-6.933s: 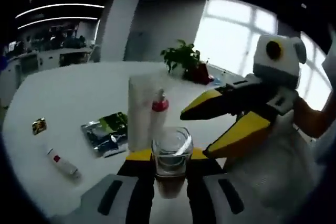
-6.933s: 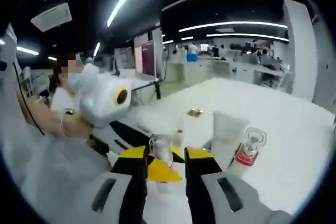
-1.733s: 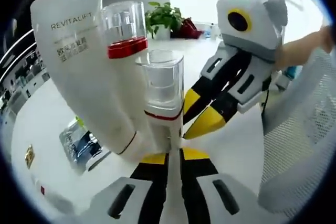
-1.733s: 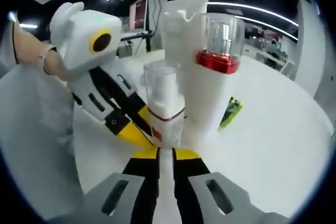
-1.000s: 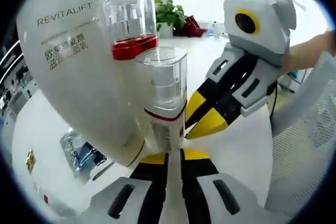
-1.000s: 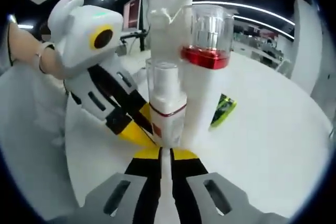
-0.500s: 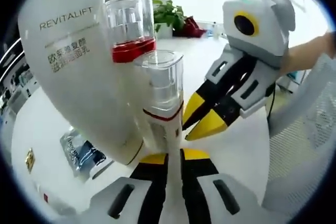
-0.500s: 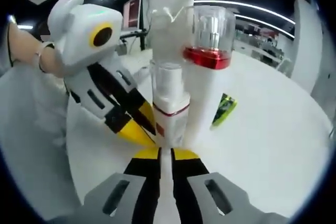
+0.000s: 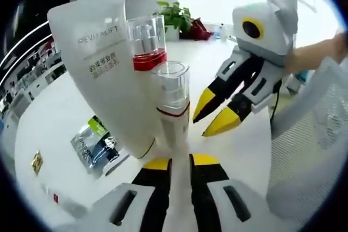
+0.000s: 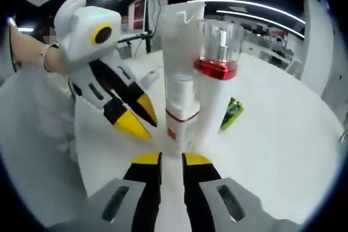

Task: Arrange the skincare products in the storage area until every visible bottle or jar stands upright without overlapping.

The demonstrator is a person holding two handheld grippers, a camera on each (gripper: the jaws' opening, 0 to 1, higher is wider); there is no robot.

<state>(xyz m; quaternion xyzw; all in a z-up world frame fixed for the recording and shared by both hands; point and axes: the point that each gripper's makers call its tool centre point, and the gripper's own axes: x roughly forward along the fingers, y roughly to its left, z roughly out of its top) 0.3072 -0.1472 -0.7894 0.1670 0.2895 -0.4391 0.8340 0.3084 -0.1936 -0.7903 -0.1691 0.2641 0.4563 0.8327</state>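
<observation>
Three products stand upright and close together on the white table (image 9: 60, 107): a tall white tube (image 9: 109, 74) marked REVITALIFT, a clear-capped bottle with a red collar (image 9: 145, 44), and a small white pump bottle (image 9: 173, 110) in front. My left gripper (image 9: 181, 162) is open just short of the pump bottle, with nothing between its jaws. From the other side, the right gripper (image 10: 173, 160) is open below the same pump bottle (image 10: 182, 115), beside the tube (image 10: 182, 42) and the red-collared bottle (image 10: 216, 80). Each gripper shows in the other's view, with yellow tips apart and off the bottles.
A silver-green sachet (image 9: 98, 142), a small gold packet (image 9: 37, 161) and a little tube lying flat (image 9: 65, 204) are on the table to the left. A potted plant (image 9: 176, 14) stands far back. A mesh chair (image 9: 310, 150) is at the right. The sachet (image 10: 231, 112) lies behind the bottles.
Both grippers have drawn back a little from the small pump bottle and their jaws stand wider. The three products stay upright where they were.
</observation>
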